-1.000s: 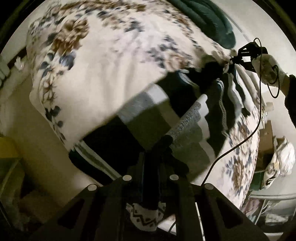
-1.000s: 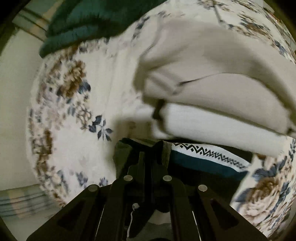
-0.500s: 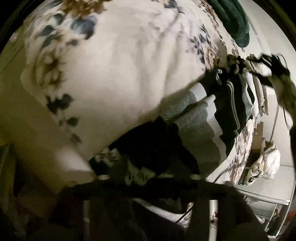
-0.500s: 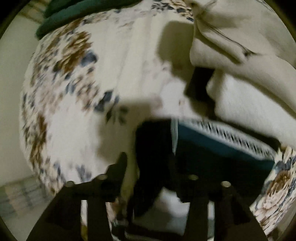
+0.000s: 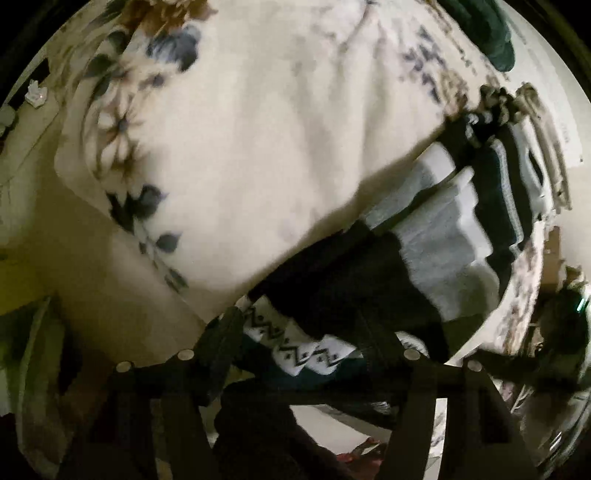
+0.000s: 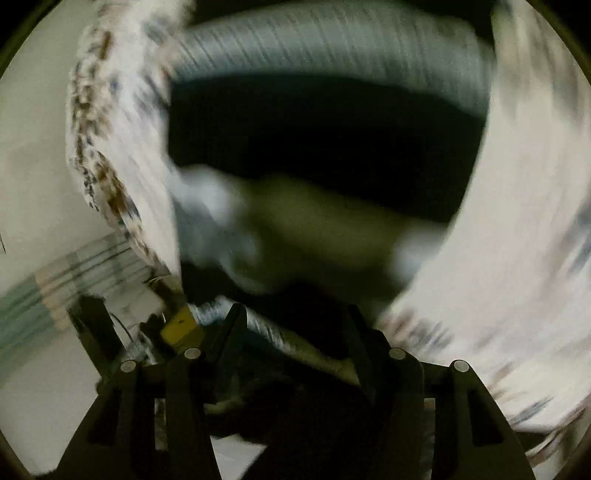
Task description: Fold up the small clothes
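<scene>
While your left tool [image 5: 306, 332] and right tool [image 6: 295, 325] both stand spread apart, the striped sweater [image 5: 436, 243] lies bunched on the floral bedspread [image 5: 258, 129], folding unfinished.

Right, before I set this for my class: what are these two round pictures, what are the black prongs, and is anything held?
No robot here: a person holds a two-finger tool in each hand, each with a wide-angle camera looking forward. One picture is from the left gripper, the other from the right gripper; the black prongs are their jaws. A striped knitted garment lies on a floral bedspread, with a dark green cloth at its far end. Both pairs of jaws stand wide apart, fabric between them but nothing clamped. The right view is badly blurred.
</scene>
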